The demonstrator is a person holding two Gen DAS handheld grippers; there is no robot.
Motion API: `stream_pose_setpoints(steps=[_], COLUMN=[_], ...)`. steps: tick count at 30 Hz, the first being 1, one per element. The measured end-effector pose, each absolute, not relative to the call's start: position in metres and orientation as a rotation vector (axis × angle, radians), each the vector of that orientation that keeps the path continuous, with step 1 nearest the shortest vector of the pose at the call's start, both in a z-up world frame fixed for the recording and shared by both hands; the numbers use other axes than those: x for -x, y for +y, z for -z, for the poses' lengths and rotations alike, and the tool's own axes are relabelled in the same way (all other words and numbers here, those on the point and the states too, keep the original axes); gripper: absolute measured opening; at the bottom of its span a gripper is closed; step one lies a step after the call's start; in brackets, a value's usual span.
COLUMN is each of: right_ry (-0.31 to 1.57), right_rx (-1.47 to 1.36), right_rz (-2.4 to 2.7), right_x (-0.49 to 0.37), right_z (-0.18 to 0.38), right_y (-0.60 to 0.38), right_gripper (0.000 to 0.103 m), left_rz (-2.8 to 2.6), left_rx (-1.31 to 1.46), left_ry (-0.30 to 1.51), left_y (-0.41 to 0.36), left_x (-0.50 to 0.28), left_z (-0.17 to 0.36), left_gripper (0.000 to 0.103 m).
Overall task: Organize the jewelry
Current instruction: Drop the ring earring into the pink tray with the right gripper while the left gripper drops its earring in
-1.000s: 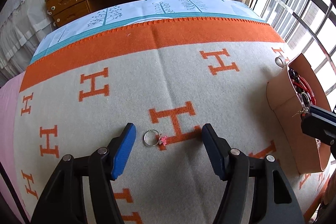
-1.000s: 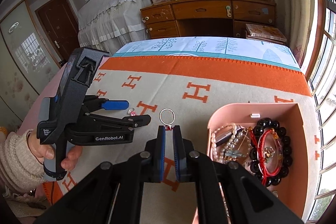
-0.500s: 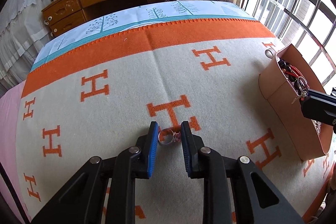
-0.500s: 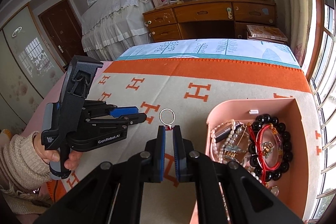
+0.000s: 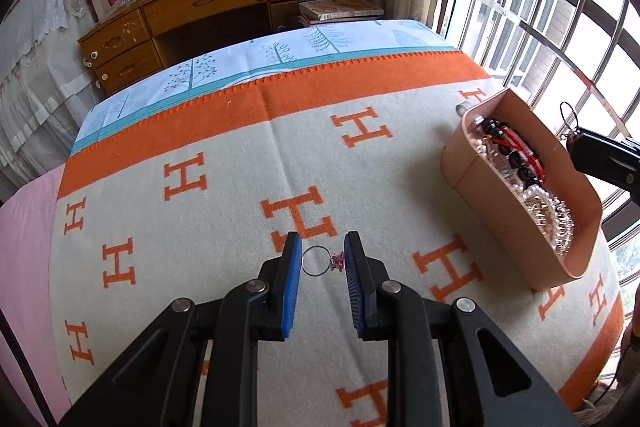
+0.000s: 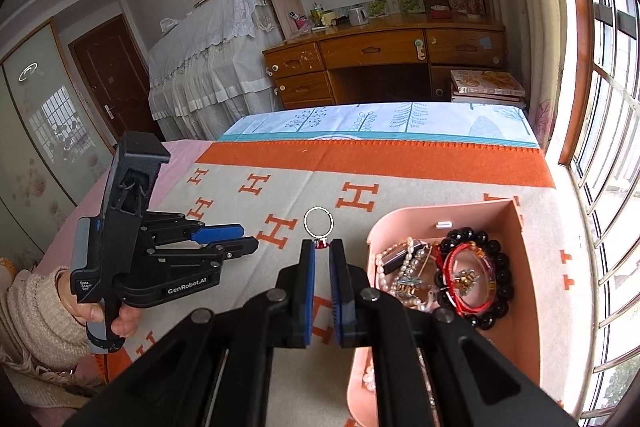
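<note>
Two rings. Left gripper (image 5: 319, 259): fingers clenched on a silver ring with pink charm (image 5: 320, 261), above the orange-and-cream blanket (image 5: 240, 163) mid-bed. Right gripper (image 6: 321, 254): fingers clenched on a red-stone ring (image 6: 319, 225), beside one pink tray (image 6: 516, 223) of bracelets near the bed's window-side edge.

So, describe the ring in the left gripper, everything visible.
The ring is a thin silver-coloured band, a plain open circle, with a small pink stone or charm on one side. It sits crosswise between the jaws of the left gripper: the band against the left blue pad, the pink piece against the right one. It looks clear of the blanket. Nothing else touches it.
</note>
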State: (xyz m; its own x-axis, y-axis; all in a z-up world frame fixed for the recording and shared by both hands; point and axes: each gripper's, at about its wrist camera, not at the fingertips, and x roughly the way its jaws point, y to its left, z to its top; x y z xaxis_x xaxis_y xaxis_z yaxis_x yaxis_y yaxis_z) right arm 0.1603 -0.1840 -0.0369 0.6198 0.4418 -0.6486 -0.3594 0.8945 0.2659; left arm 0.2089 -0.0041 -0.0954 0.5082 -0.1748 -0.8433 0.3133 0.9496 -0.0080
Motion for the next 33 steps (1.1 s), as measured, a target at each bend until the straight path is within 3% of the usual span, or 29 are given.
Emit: stream_pose_setpoints(steps=[13, 30, 31, 32, 33], right_ry=[0.745, 0.944, 0.958, 0.977, 0.995], right_rx=[-0.147, -0.117, -0.123, -0.138, -0.155], right_rz=[-0.270, -0.250, -0.249, -0.253, -0.257], right_x=[-0.133, -0.143, -0.144, -0.145, -0.146], right_z=[0.009, 0.072, 0.075, 0.078, 0.081], right_y=[-0.255, -0.265, -0.265, -0.265, -0.266], right_gripper=[0.007, 0.008, 0.008, 0.008, 0.008], left_rz=[0.498, 0.456, 0.449, 0.443, 0.435], left_rx=[-0.139, -0.203, -0.207, -0.211, -0.210], left_ry=[0.891, 0.945, 0.944, 0.946, 0.946], left_y=[-0.109, -0.184, -0.185, -0.186, -0.187], left_x=[-0.197, -0.225, -0.227, -0.227, -0.228], left_z=[0.020, 0.065, 0.068, 0.070, 0.071], left_gripper=[0.020, 0.020, 0.023, 0.037, 0.062])
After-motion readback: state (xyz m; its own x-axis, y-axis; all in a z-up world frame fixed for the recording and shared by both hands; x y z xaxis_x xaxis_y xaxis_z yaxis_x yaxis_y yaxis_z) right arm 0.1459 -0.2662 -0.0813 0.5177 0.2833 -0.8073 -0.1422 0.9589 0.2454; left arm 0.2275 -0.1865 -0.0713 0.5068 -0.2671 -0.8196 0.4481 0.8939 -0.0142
